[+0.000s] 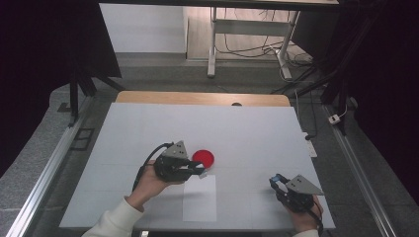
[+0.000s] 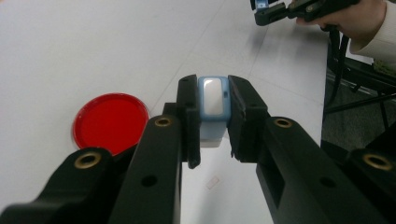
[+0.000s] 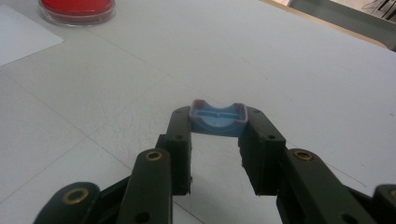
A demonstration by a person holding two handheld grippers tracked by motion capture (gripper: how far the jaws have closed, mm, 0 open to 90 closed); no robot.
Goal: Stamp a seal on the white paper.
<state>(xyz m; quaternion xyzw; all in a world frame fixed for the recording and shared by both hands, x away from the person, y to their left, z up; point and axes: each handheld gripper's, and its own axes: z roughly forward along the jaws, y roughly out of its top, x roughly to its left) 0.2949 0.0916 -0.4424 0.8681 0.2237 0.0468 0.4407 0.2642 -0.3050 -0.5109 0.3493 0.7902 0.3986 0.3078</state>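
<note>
My left gripper [image 1: 199,170] sits near the middle of the table, shut on a small blue block with a white face [image 2: 214,99], just in front of a round red dish [image 1: 203,157]. In the left gripper view the dish [image 2: 110,122] lies to the left of the jaws and the block stands upright between the pads. At the front right, my right gripper [image 1: 273,180] is shut on a small blue cap [image 3: 218,117]. The cap's hollow side faces that camera. Both held pieces hang just above the white table top [image 1: 247,133].
A white paper sheet [image 1: 199,197] lies flat near the front edge, below the left gripper. The dish [image 3: 77,9] and a corner of the sheet [image 3: 23,39] show far off in the right gripper view. Metal rails run along both table sides.
</note>
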